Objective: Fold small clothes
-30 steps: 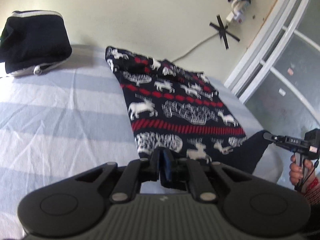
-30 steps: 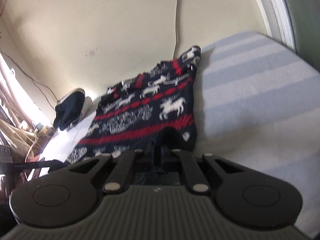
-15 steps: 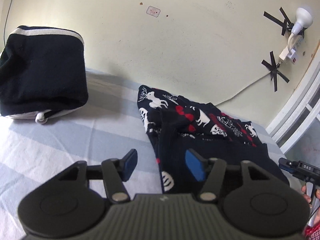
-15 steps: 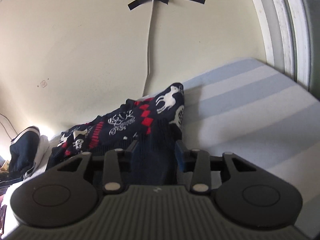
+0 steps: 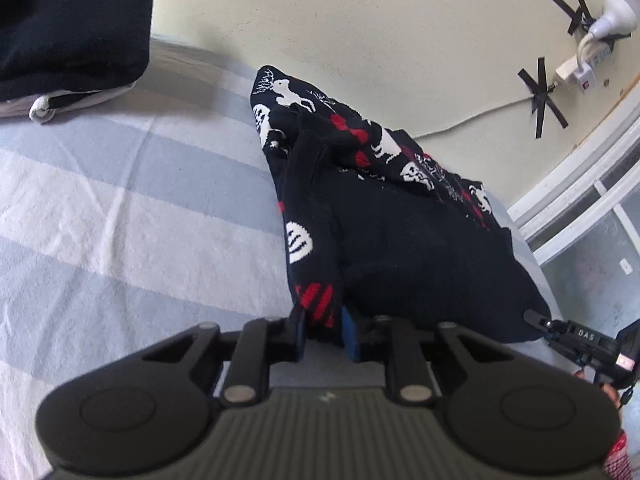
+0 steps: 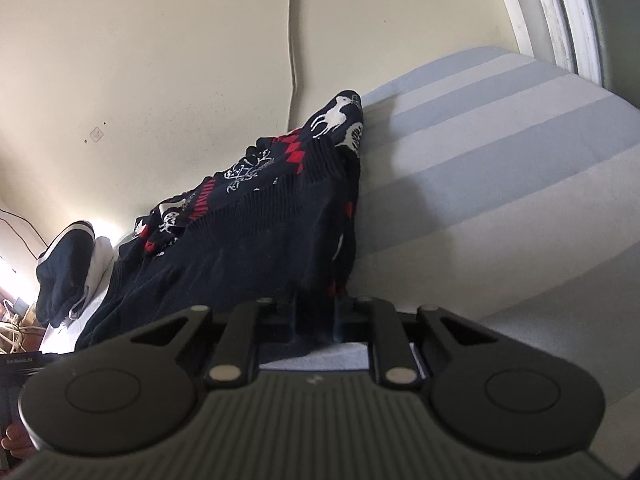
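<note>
Fabric fills both our grips: left gripper (image 5: 323, 330) and right gripper (image 6: 314, 318) have just closed onto the sweater's (image 5: 400, 232) near fold on the striped bed (image 5: 120, 208). Only the left view shows the wall plug (image 5: 576, 74) beyond.

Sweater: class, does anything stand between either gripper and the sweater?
Nothing visible does. The left gripper has just been closing, with the sweater's near edge between its pads; so has the right gripper at the sweater's other near corner.
</note>
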